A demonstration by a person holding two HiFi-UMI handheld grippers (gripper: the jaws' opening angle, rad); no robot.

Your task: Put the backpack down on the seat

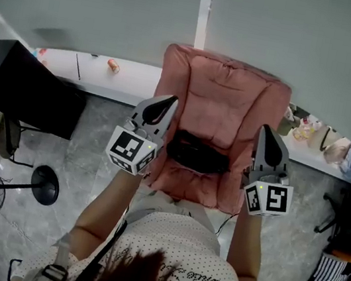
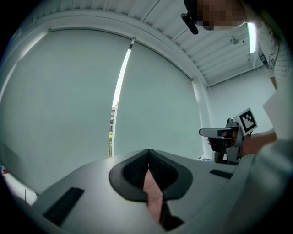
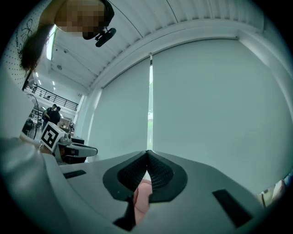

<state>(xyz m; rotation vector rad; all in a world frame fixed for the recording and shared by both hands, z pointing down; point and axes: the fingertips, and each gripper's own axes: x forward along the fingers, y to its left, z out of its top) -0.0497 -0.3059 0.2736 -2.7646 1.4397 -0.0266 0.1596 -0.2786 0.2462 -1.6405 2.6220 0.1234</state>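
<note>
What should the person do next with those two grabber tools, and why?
Probably just draw both tools back and stop. The black fabric backpack already lies on the seat of the pink cushioned armchair, and the left gripper and right gripper are held level above it, both shut on nothing.

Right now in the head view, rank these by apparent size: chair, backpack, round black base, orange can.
1. chair
2. backpack
3. round base
4. can
The round base sits lower, farther from the camera than the backpack, so the order of those two is only how they look here, not their true size.
</note>
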